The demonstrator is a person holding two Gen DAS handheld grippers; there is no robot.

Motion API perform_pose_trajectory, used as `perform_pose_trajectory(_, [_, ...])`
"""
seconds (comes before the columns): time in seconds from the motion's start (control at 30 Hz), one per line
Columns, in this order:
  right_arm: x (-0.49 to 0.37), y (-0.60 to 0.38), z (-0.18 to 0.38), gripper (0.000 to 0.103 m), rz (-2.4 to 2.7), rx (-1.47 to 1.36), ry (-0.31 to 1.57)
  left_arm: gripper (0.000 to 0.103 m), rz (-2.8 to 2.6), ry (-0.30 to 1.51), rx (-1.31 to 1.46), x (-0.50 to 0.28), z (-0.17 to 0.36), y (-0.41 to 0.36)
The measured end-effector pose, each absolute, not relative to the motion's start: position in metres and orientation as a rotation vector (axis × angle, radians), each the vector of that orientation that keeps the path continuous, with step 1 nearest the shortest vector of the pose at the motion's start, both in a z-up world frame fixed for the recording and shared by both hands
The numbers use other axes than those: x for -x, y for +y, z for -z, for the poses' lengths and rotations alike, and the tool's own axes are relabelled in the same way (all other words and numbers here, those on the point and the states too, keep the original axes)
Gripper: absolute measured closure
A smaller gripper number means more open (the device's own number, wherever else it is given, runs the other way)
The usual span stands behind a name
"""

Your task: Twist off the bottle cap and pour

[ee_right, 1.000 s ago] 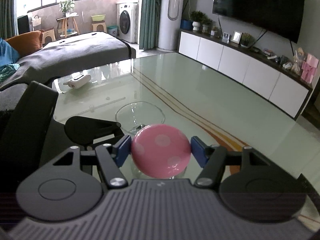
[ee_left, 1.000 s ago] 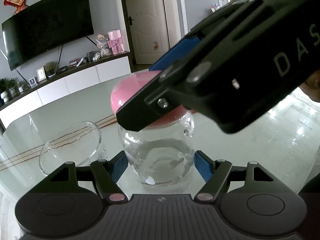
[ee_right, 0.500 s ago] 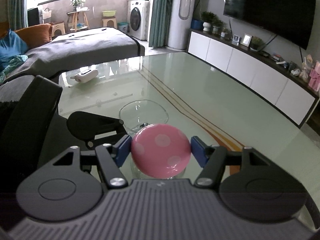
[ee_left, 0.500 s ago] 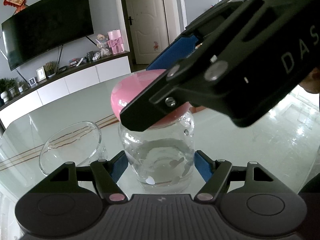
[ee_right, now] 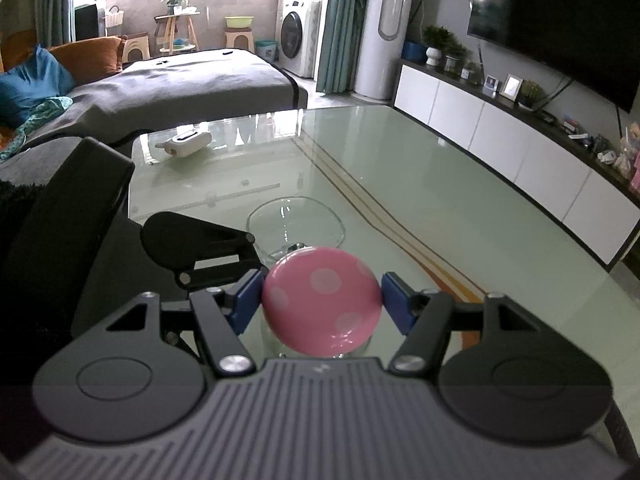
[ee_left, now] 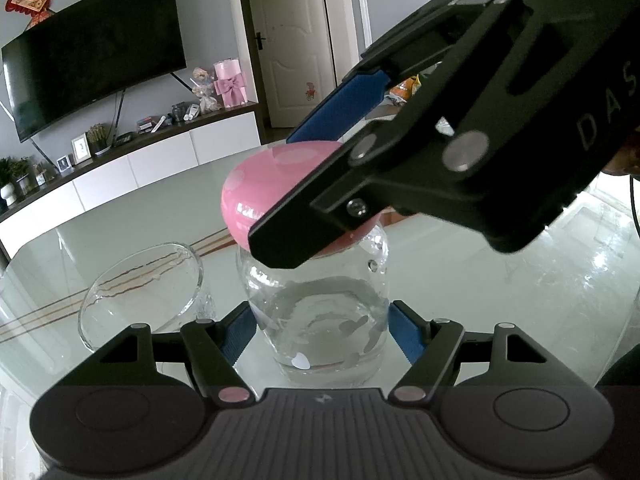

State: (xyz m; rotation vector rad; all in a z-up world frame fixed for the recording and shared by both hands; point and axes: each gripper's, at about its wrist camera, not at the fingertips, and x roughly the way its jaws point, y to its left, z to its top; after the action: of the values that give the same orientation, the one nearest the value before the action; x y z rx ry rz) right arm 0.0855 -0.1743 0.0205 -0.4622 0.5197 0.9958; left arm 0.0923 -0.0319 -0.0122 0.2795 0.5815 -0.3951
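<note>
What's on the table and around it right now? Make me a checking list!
Surface: glossy glass table, striped band across it.
Job's things: clear bottle holding some water, pink dotted cap on; empty glass bowl beside it.
Clutter: white gadget at the far edge.
Grippers: left gripper shut on bottle; right gripper shut on cap.
Cables: nothing seen on the table.
Surroundings: TV, white cabinet, washing machine.

Both grippers are matte black with ribbed grey bases, round side discs and silver screws. The left gripper (ee_left: 318, 334) has blue-padded fingers (ee_left: 238, 334); the right gripper (ee_left: 316, 184) carries pale lettering "DAS".
</note>
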Motion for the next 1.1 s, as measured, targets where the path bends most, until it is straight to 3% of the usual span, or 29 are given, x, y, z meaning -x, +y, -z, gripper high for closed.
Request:
perform_pose_trajectory(0.27, [-0.085, -0.174, -0.018, 0.037, -0.999, 0.47, 0.51, 0.028, 0.397, 0.582, -0.282, -0.09, 0.012, -0.03])
perform_pose_trajectory(0.33, [-0.084, -0.174, -0.018, 0.022, -0.989, 0.465, 0.505, 0.028, 0.397, 0.582, -0.281, -0.09, 0.011, -0.03])
perform_pose_trajectory(0.4, [-0.081, -0.175, -0.019, 0.016, -0.977, 0.45, 0.496, 0.028, 0.396, 0.582, -0.281, -0.09, 0.011, -0.03])
perform_pose_trajectory(1.1, [-0.058, -0.172, -0.001, 0.025, -0.648, 0.151, 0.49, 0.028, 0.396, 0.583, -0.273, -0.105, -0.001, -0.03])
